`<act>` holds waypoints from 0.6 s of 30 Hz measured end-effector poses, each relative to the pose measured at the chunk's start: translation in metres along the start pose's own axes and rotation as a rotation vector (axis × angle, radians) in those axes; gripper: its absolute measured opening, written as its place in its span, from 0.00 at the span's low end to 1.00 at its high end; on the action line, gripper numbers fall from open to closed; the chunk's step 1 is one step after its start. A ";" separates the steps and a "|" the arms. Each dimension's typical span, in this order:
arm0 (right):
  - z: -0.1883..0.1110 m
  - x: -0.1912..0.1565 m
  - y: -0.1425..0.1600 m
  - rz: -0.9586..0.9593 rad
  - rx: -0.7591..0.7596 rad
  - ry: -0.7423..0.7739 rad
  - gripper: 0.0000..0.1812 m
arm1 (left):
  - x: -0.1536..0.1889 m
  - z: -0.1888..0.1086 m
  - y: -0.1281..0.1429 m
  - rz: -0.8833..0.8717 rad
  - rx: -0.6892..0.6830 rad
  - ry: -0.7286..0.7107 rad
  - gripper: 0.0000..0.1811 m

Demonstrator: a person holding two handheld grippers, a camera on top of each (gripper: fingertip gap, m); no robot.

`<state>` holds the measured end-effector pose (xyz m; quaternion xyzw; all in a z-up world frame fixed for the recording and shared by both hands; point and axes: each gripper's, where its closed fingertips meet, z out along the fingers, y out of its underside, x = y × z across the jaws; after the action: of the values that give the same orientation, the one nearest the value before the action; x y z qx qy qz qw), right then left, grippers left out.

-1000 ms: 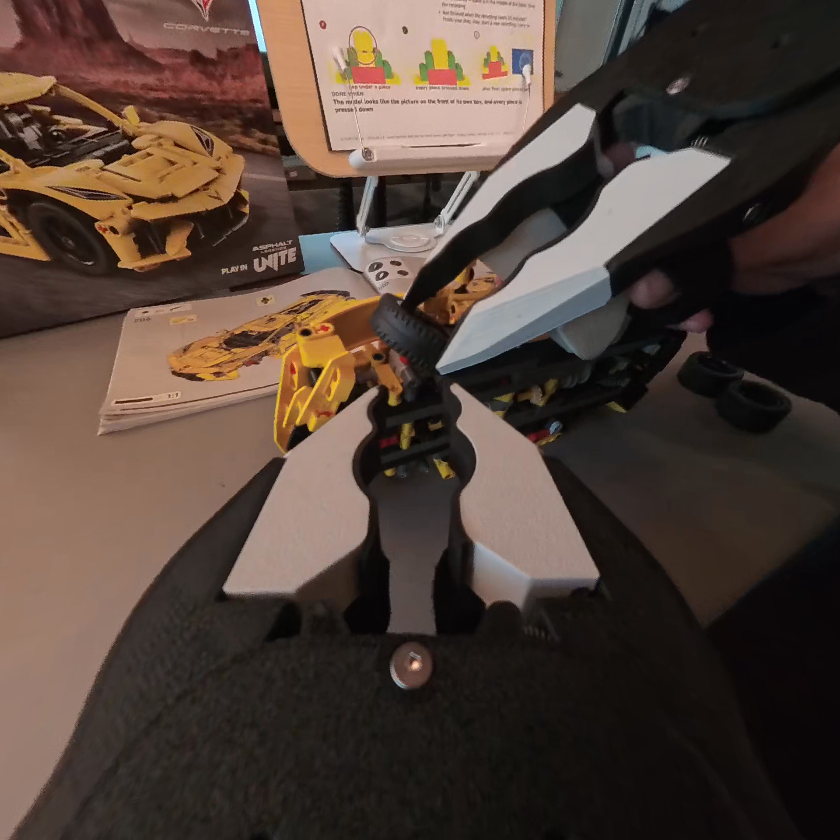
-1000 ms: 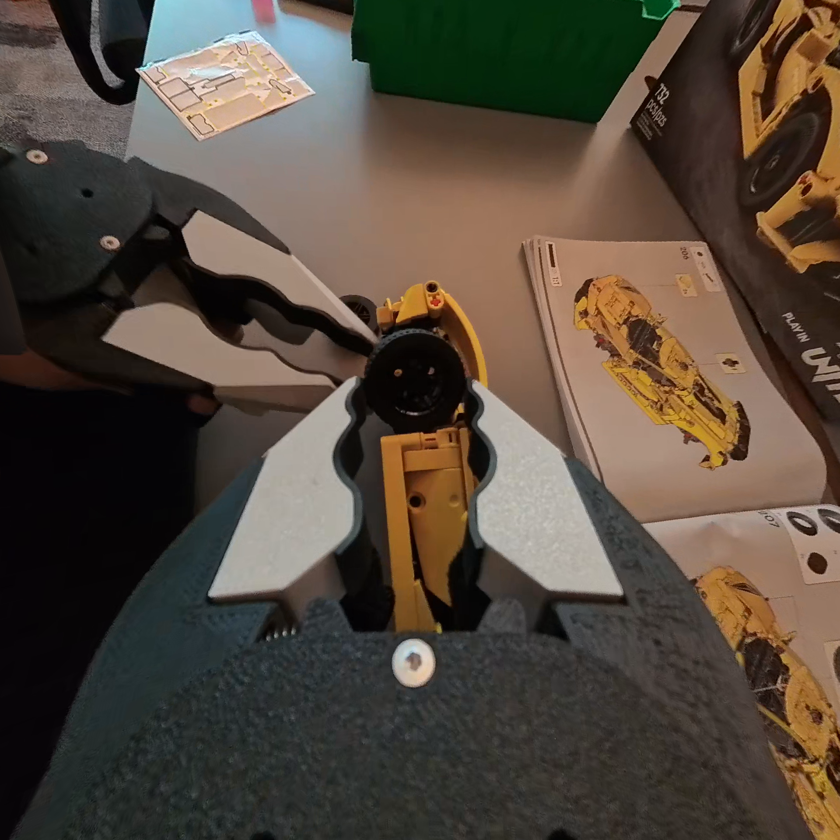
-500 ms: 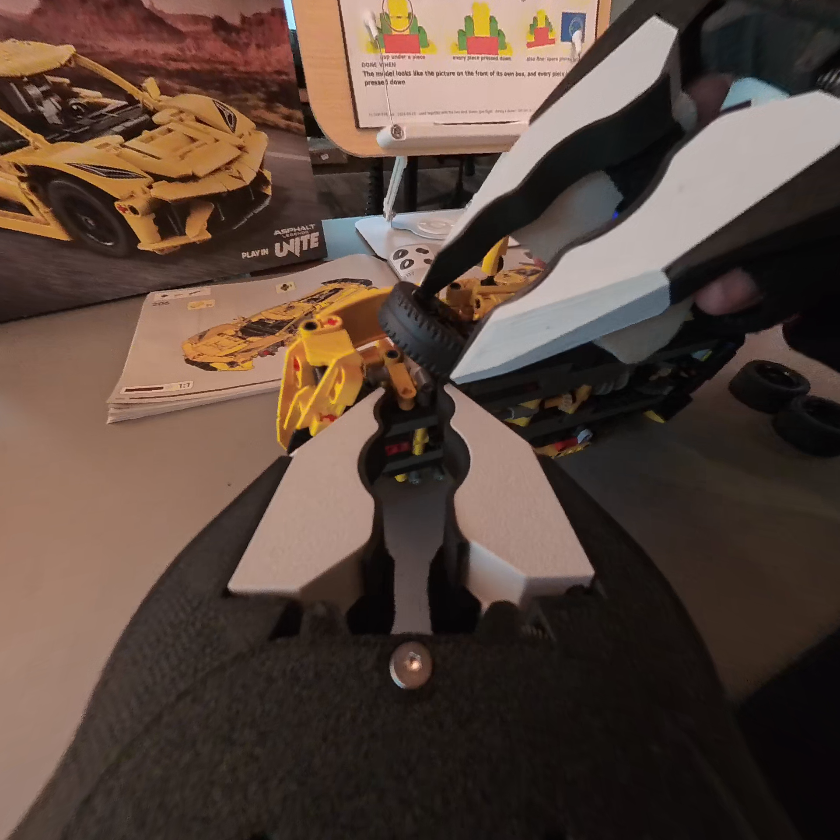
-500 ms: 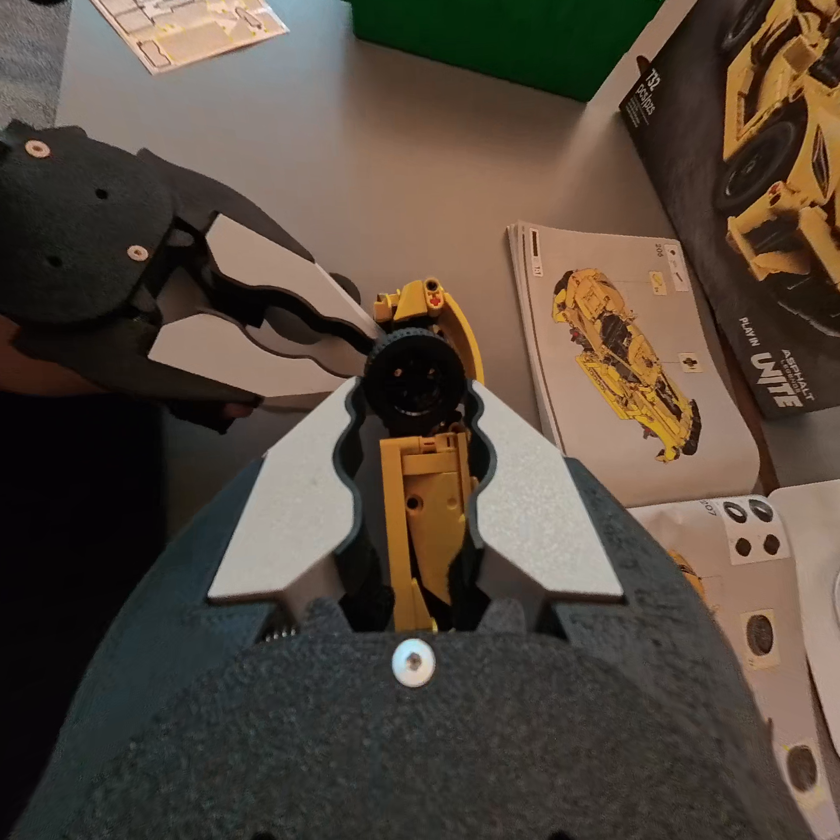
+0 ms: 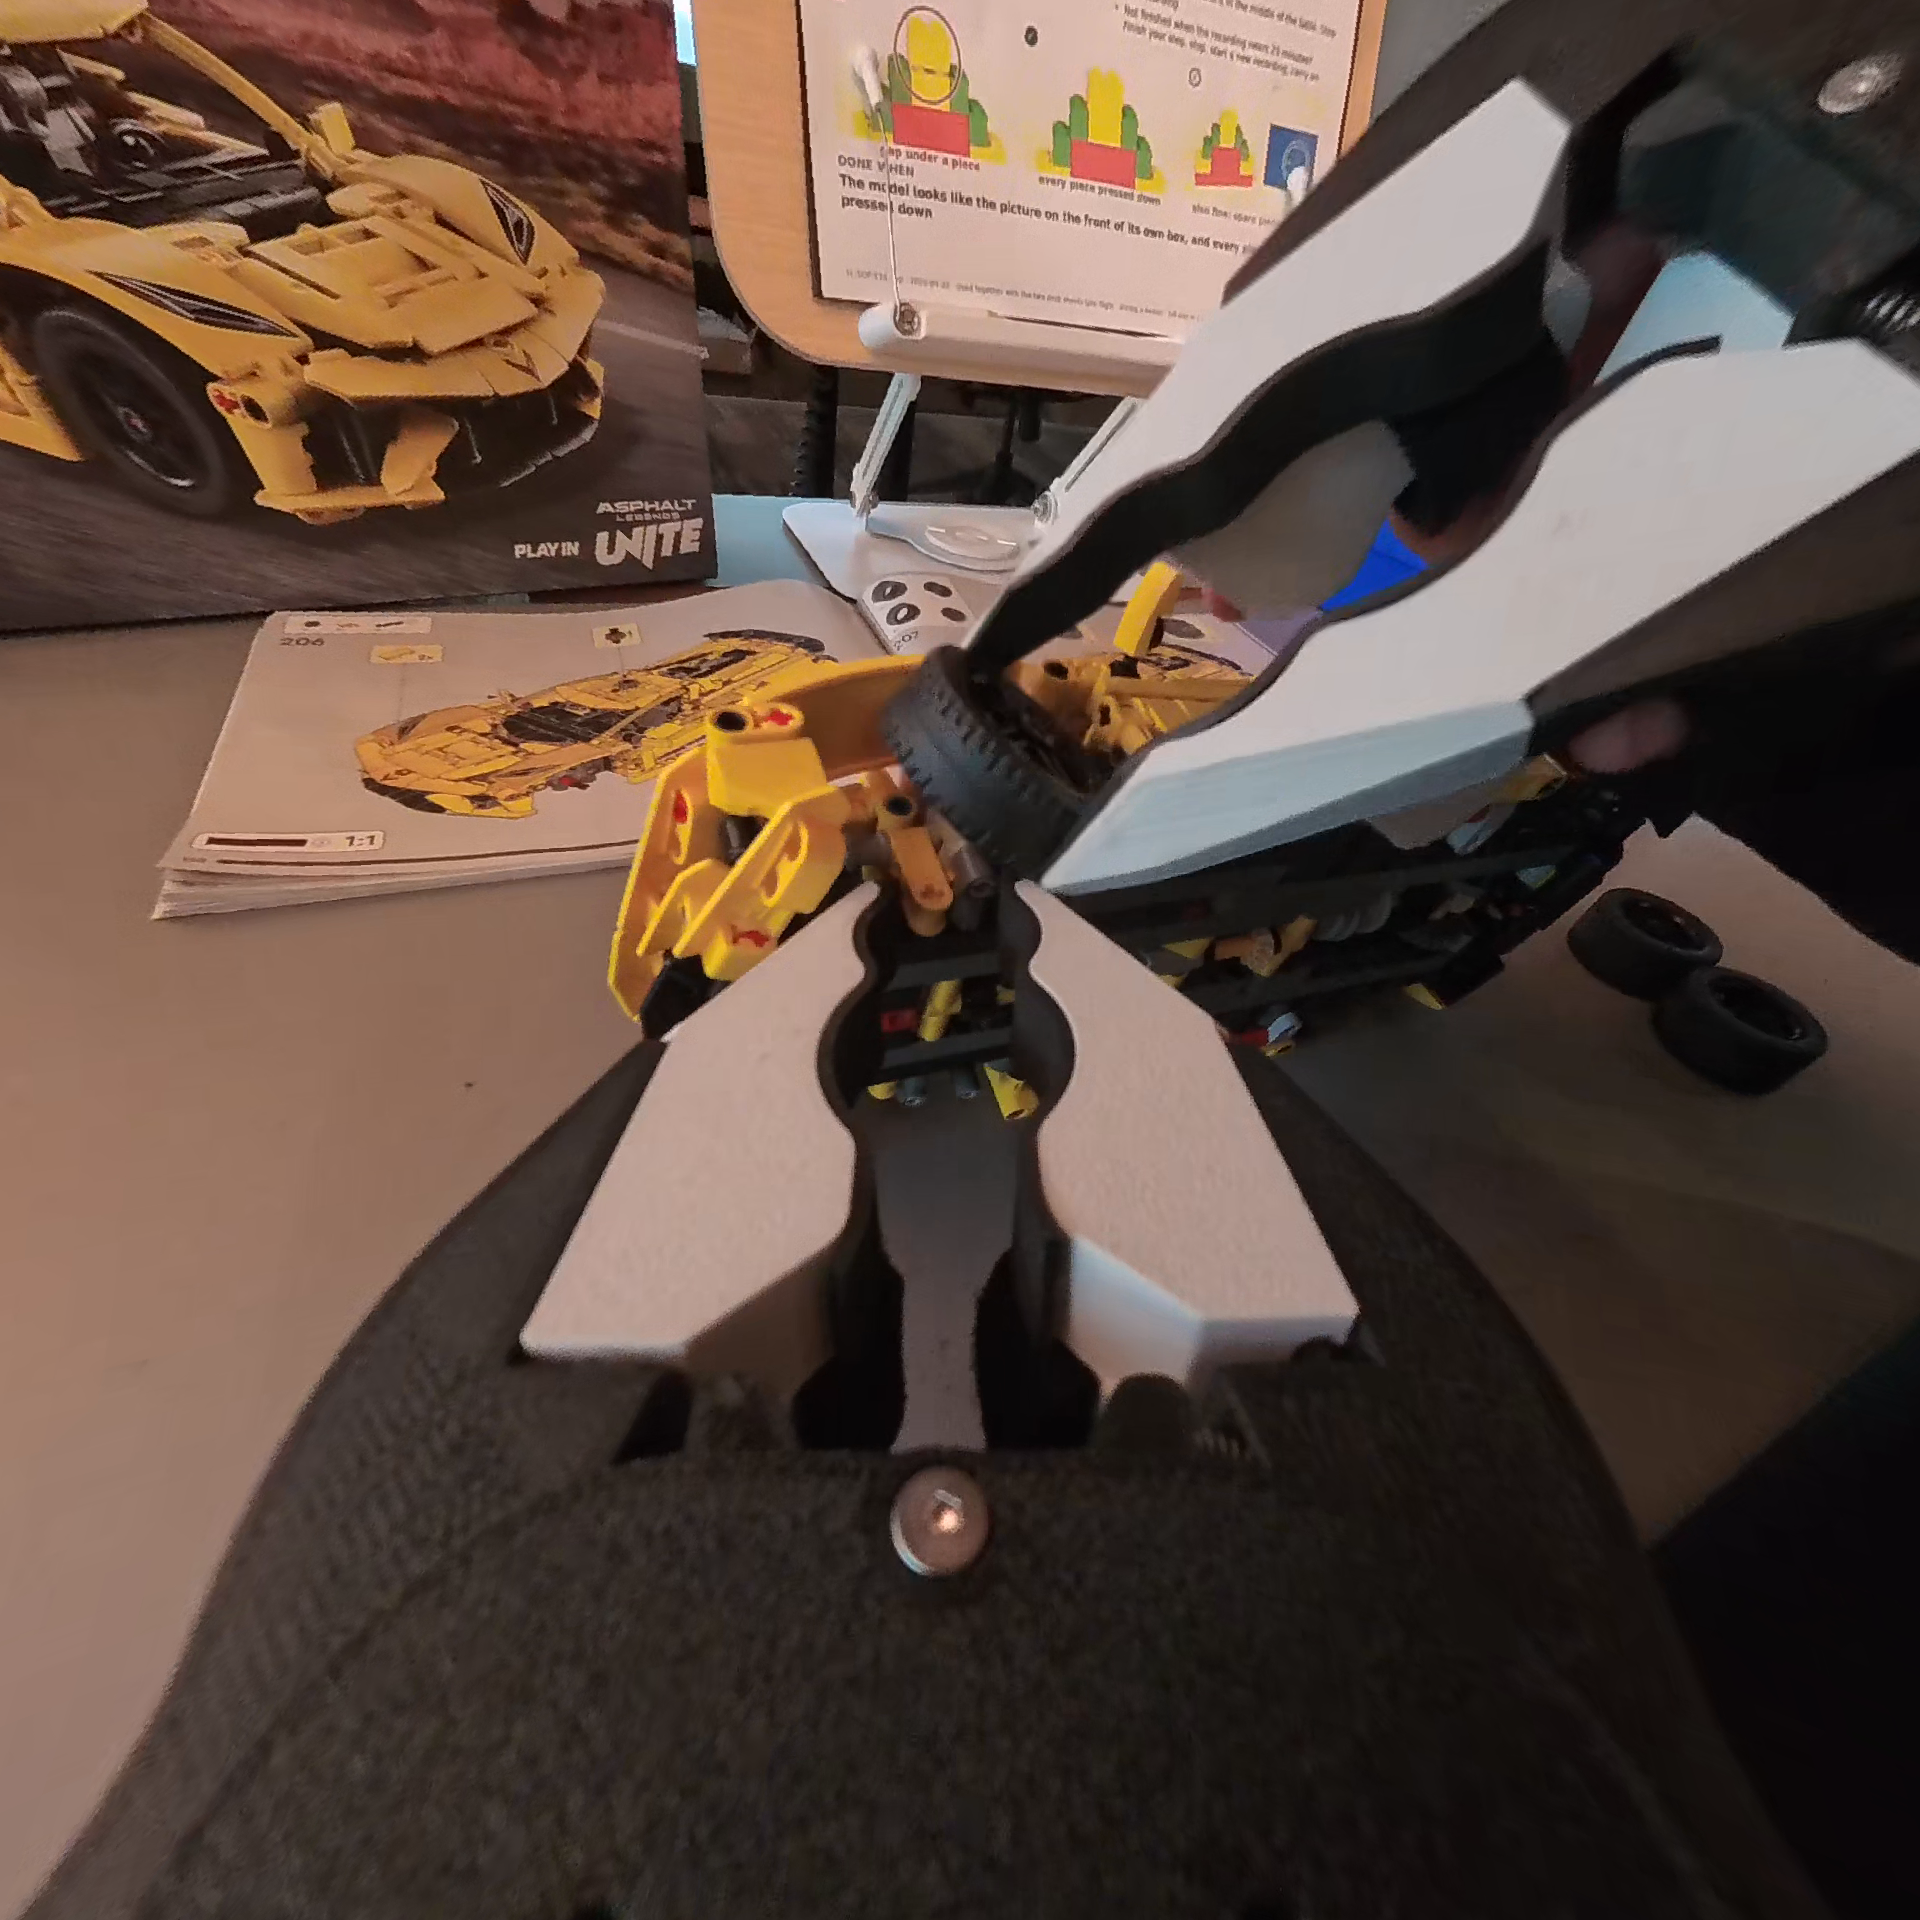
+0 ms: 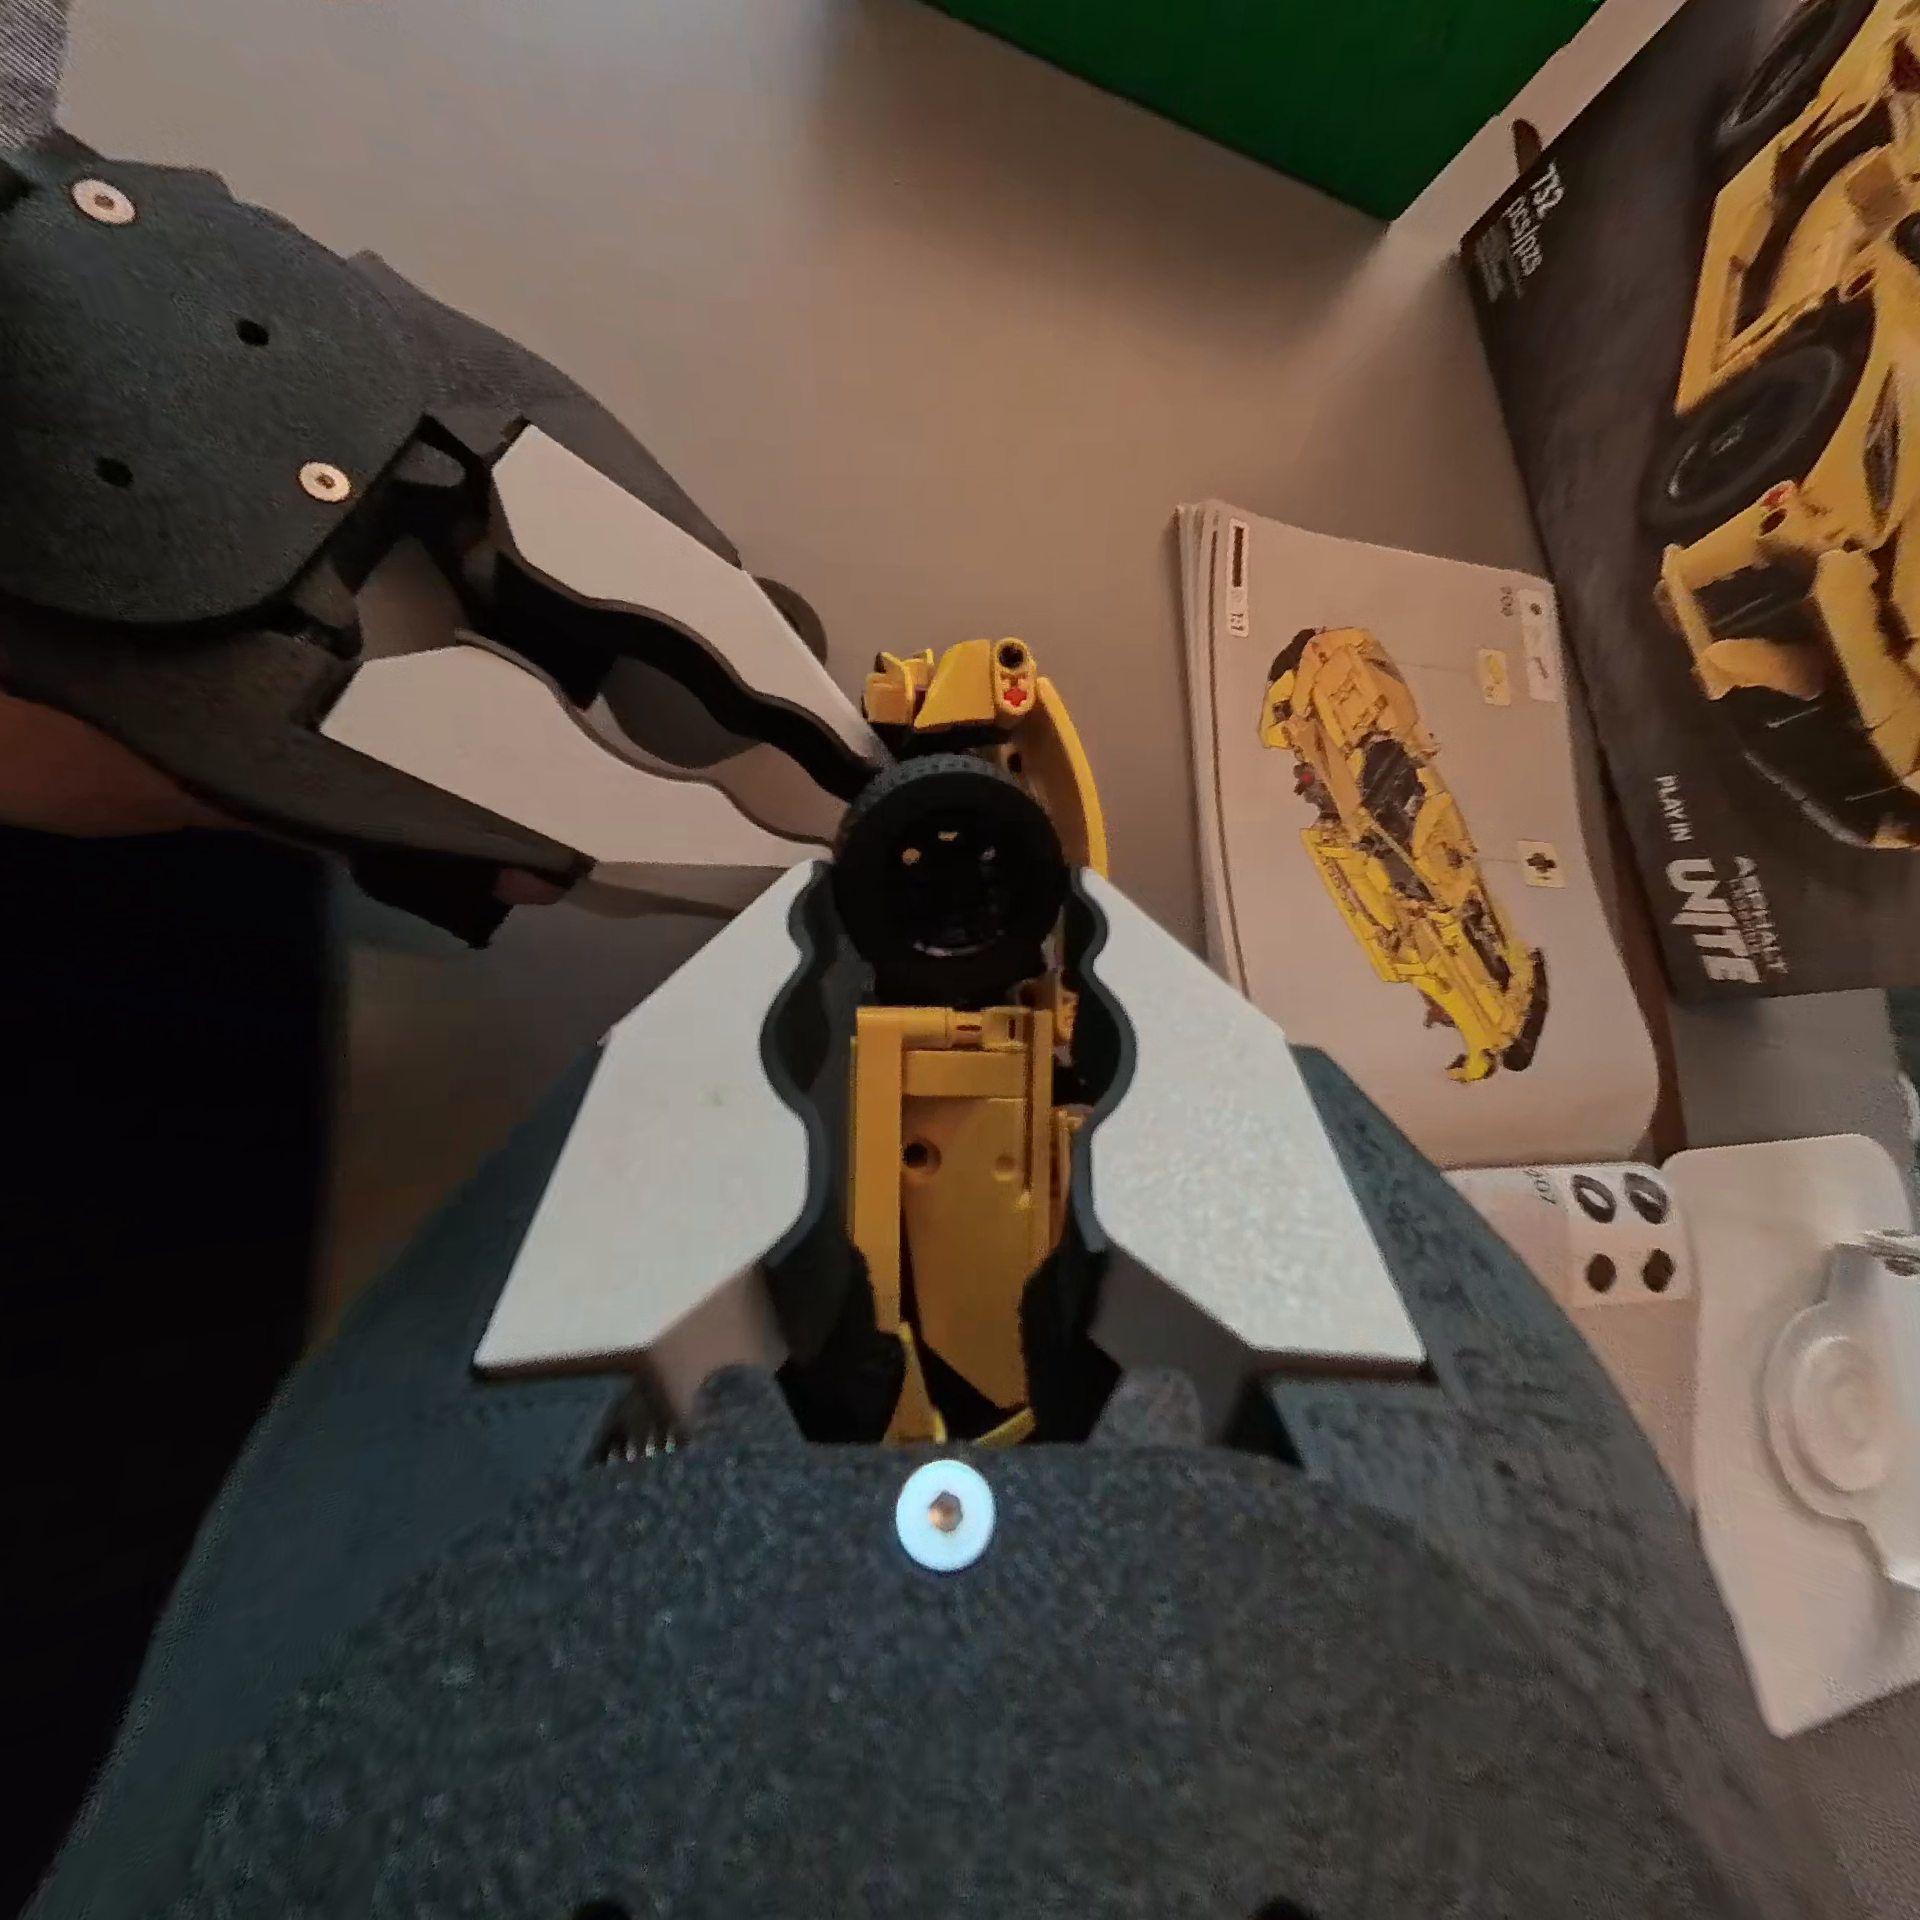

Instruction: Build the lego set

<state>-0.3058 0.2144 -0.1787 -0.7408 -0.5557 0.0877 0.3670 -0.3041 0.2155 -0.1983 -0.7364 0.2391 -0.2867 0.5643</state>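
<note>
The yellow and black lego car (image 5: 748, 831) lies on the grey table, and in the right wrist view (image 6: 956, 1143) it runs lengthwise under my right gripper. My left gripper (image 5: 940, 894) is shut on the car's black frame at its near end. My right gripper (image 6: 945, 883) is shut on a black wheel (image 6: 951, 883) and holds it against the car's side by the yellow wheel arch. In the left wrist view the right gripper (image 5: 1023, 769) comes in from the upper right with the wheel (image 5: 987, 758). In the right wrist view the left gripper (image 6: 857, 769) reaches in from the left.
Two loose black wheels (image 5: 1694, 987) lie to the right of the car. An open instruction booklet (image 5: 499, 748) lies behind it, with the set's box (image 5: 312, 312) and a clipboard on a white stand (image 5: 1039, 156) farther back. A green bin (image 6: 1195, 83) stands at the far table edge. Left and right tips are no more than a few centimetres apart.
Both grippers keep their grips. The right wrist view has tipped and moved closer over the car, and the sticker sheet has left its top edge. The wheel stays against the car's side.
</note>
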 end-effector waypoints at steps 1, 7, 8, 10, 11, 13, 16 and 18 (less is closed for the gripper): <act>0.000 0.000 0.000 0.007 0.014 -0.008 0.24 | 0.000 0.000 0.000 -0.001 0.001 -0.001 0.11; 0.001 -0.002 -0.002 0.040 0.021 -0.052 0.24 | 0.001 0.000 0.000 0.032 -0.006 -0.013 0.10; 0.001 -0.002 -0.002 0.011 -0.006 -0.044 0.24 | 0.001 -0.001 0.001 0.042 -0.008 -0.018 0.10; 0.001 -0.002 -0.003 -0.027 -0.069 -0.032 0.24 | 0.003 0.000 0.001 0.057 -0.008 -0.017 0.10; 0.002 -0.002 -0.004 -0.029 -0.086 -0.033 0.24 | 0.003 0.000 0.001 0.059 -0.007 -0.011 0.10; 0.003 -0.001 -0.004 -0.023 -0.087 -0.045 0.24 | 0.004 0.001 0.001 0.050 -0.002 -0.001 0.10; 0.002 -0.001 -0.003 -0.006 -0.061 -0.060 0.24 | 0.003 0.001 0.001 0.045 0.006 0.004 0.10; 0.000 0.000 -0.002 -0.025 -0.062 -0.050 0.24 | 0.003 0.001 0.001 0.048 0.012 0.003 0.11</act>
<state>-0.3075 0.2150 -0.1775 -0.7425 -0.5761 0.0843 0.3312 -0.3009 0.2140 -0.1986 -0.7267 0.2559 -0.2758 0.5748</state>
